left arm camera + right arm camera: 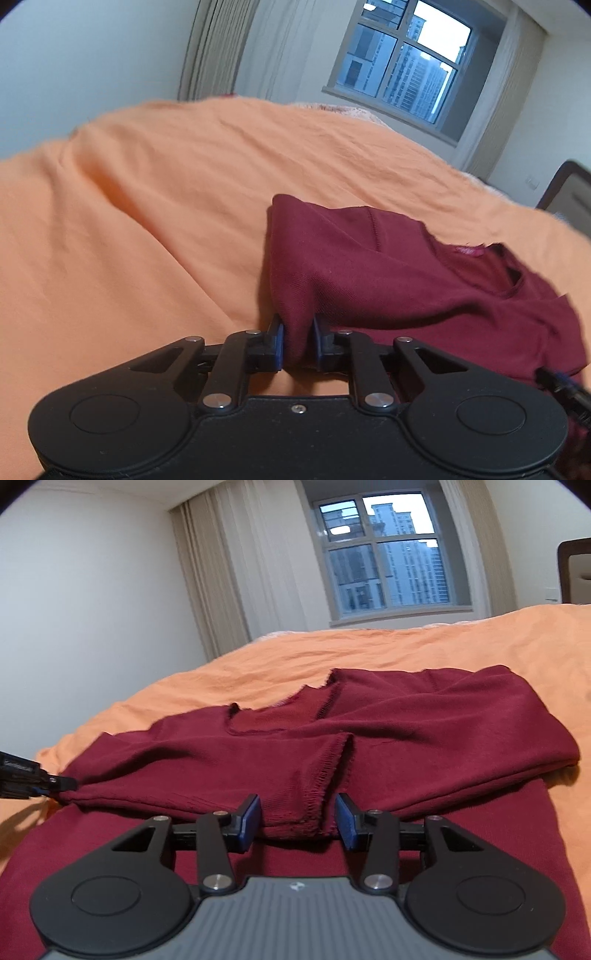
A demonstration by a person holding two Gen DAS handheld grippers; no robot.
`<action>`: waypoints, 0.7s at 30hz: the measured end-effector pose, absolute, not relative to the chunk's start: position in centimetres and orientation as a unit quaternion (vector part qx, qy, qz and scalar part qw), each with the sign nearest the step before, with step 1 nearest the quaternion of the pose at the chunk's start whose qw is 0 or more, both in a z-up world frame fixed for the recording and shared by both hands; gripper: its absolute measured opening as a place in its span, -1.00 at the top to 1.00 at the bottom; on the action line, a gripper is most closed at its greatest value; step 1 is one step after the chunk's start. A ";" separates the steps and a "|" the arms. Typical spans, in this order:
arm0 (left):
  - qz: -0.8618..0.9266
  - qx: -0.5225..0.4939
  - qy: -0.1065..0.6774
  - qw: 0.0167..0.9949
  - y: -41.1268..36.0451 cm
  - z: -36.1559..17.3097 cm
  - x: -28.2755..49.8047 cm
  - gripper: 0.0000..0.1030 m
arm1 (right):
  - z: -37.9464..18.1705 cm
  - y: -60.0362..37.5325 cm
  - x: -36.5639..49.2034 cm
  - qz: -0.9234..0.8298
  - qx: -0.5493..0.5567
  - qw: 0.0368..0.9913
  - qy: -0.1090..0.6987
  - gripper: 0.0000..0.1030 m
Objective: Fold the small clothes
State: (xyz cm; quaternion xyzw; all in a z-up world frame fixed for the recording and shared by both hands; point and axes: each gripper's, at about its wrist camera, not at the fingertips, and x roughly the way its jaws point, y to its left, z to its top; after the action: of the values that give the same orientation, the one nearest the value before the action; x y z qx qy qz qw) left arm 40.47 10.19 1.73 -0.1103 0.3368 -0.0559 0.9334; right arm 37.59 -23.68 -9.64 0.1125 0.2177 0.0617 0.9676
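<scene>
Your maroon garment [369,723] lies partly folded on the orange bedsheet [369,646], sleeves drawn in. Your left gripper [297,341] is clamped on a bunched corner of it. Your right gripper [297,821] stands released, its pads astride a folded cuff. If you pull left now, the unpinned folds may drag and come undone.

garment [388,731]: was plain dark red | bedsheet [147,206] beneath garment: was plain orange | gripper pads [252,816]: were blue | curtains [221,572] beyond garment: were beige
</scene>
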 end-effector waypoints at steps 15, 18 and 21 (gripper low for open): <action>0.014 -0.083 0.333 0.939 8.3 3.6 33.6 -0.80 | -10.0 -25.4 32.6 0.067 0.132 0.953 0.264 -0.43; -0.002 -0.060 0.325 0.944 7.2 3.7 29.9 -0.90 | -10.3 -25.1 30.5 0.072 0.119 0.956 0.260 -0.63; -0.011 -0.038 0.321 0.946 5.9 3.3 26.3 -0.98 | -10.6 -24.4 28.1 0.072 0.092 0.960 0.253 -0.80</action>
State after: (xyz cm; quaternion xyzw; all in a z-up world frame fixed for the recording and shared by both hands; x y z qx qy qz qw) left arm 26.28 5.89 3.32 -0.0378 0.3207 -0.0113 0.9463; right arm 28.14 -24.36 -10.60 0.0920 0.2528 0.0717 0.9605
